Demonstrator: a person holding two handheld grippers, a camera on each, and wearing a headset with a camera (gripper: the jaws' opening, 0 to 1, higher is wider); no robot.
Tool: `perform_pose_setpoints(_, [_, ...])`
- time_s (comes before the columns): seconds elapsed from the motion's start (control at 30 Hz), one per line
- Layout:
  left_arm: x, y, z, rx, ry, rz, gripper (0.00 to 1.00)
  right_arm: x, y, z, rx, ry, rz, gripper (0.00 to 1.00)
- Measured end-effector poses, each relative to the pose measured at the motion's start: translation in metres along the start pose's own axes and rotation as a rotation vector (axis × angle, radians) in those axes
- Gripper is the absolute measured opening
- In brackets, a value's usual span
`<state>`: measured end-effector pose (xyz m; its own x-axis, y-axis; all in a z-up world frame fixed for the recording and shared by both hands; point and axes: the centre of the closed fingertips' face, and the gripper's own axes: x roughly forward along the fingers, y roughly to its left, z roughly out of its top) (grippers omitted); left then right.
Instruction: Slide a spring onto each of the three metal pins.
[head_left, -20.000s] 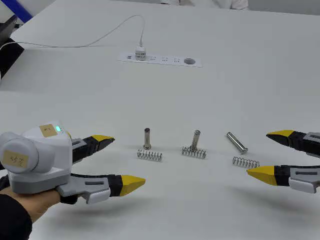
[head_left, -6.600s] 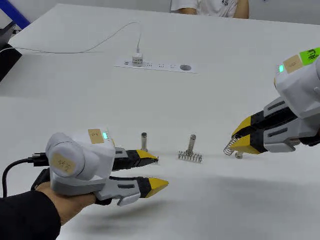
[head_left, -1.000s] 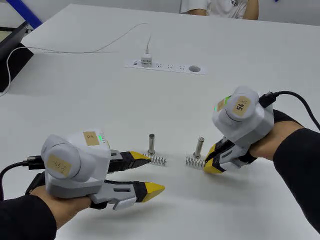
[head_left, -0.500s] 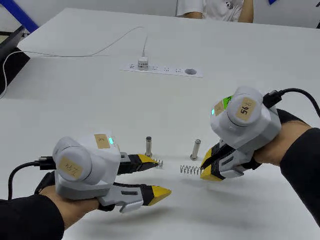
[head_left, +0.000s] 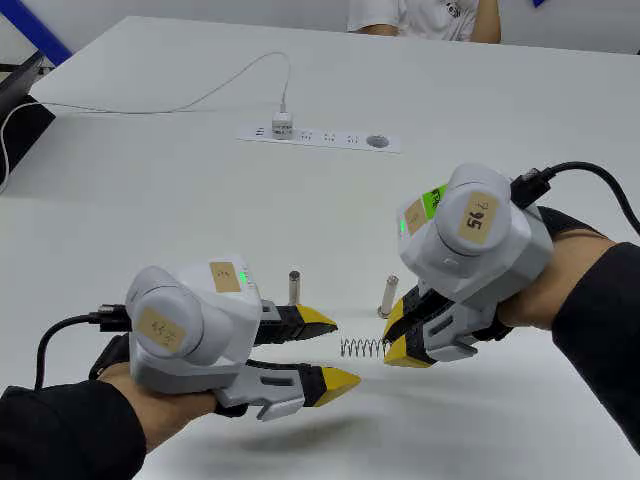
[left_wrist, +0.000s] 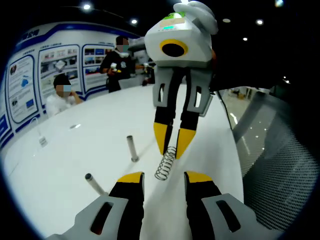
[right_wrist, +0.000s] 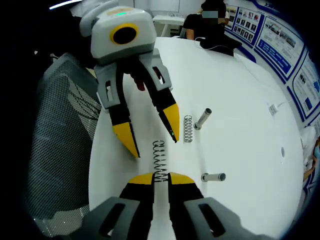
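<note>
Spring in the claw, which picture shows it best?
Right gripper view: the spring sticks straight out of the right gripper, every coil clear. Left gripper view shows it slanted; head view, small.

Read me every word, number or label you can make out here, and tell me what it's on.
"95", handwritten and tilted, so unsure: tan sticker on the right claw.
Handwriting too blurred to read: round-cap sticker on the left claw.
Too small to read: green label on the right claw.
Blurred, unreadable: wall posters.
</note>
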<state>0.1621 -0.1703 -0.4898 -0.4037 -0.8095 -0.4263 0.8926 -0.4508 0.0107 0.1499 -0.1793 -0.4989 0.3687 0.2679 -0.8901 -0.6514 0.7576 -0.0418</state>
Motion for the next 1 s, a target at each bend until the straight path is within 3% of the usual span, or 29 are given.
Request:
perform_pose_setpoints(0.43, [0.002,-0.007,0.003,0.041,-0.008,-0.028,0.14,0.0,0.007,0.003,-0.037,0.012,0.017,0.11])
perform_pose_setpoints(0.73, [0.003,-0.007,0.001,0.059,-0.002,-0.031,0.13,-0.007,0.008,0.008,-0.049,0.01,0.012,0.11])
perform_pose_setpoints(1.0, [0.004,-0.009,-0.002,0.065,0.008,-0.035,0.12,-0.02,0.011,0.028,-0.061,-0.047,0.016,0.11])
